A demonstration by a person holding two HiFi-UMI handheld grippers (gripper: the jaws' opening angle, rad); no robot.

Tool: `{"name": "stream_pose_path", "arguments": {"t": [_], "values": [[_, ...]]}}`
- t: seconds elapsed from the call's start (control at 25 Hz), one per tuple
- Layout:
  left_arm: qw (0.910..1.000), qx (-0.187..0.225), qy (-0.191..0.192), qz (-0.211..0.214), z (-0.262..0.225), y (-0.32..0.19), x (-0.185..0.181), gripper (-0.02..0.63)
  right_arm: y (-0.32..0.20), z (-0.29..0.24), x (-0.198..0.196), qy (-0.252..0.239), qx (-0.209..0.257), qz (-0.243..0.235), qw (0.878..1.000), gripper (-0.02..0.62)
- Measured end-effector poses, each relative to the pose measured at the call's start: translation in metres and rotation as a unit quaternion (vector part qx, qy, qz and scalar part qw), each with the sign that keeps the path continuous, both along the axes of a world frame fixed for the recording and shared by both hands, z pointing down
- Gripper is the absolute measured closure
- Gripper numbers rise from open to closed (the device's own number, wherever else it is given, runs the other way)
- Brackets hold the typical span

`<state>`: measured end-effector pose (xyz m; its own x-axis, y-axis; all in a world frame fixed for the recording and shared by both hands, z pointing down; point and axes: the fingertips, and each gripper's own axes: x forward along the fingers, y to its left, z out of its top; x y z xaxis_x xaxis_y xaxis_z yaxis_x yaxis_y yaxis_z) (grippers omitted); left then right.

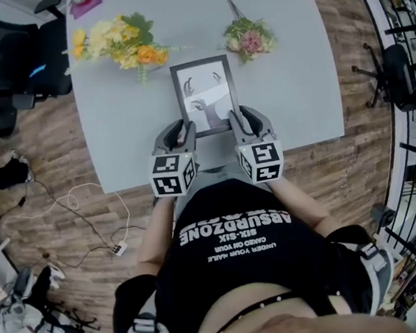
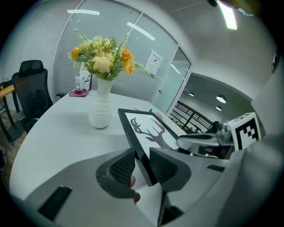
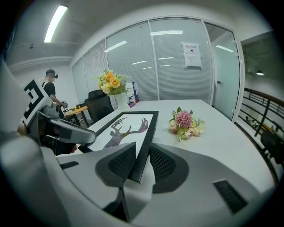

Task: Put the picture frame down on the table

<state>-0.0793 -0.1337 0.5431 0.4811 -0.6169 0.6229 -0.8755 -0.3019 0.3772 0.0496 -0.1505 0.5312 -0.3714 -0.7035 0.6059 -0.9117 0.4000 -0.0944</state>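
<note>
Now we clamp black deer-print picture frame (image 1: pixel 205 96), left gripper (image 1: pixel 182 135), right gripper (image 1: pixel 237 122) on near corners, lengthwise ahead over grey table (image 1: pixel 295 79).

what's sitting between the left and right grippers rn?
The picture frame: the left gripper clamps its left edge and the right gripper its right edge, with nothing else between them. The head view shows it best.
</note>
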Motion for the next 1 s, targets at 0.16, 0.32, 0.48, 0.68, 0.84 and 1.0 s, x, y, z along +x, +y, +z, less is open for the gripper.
{"name": "stream_pose_path", "arguments": {"t": [0.16,0.32,0.48,0.68,0.84,1.0], "values": [[0.9999,-0.011,-0.001,0.002,0.008,-0.006,-0.001,0.492,-0.005,0.009,-0.001,0.0,-0.012,-0.001,1.0,0.486],[0.9998,-0.021,-0.002,0.005,0.017,-0.011,-0.001,0.492,-0.011,0.019,-0.001,0.0,-0.023,0.001,1.0,0.486],[0.9994,-0.033,-0.006,0.007,0.026,-0.013,-0.002,0.492,-0.014,0.027,-0.003,0.002,-0.033,0.0,0.999,0.486],[0.9988,-0.047,-0.007,0.011,0.037,-0.017,-0.001,0.492,-0.017,0.038,-0.002,0.006,-0.047,0.0,0.999,0.486],[0.9982,-0.058,-0.009,0.014,0.046,-0.02,0.0,0.492,-0.021,0.047,-0.001,0.005,-0.057,0.002,0.998,0.486],[0.9975,-0.068,-0.013,0.018,0.058,-0.022,0.0,0.492,-0.023,0.058,-0.001,0.008,-0.065,0.004,0.998,0.486]]}}
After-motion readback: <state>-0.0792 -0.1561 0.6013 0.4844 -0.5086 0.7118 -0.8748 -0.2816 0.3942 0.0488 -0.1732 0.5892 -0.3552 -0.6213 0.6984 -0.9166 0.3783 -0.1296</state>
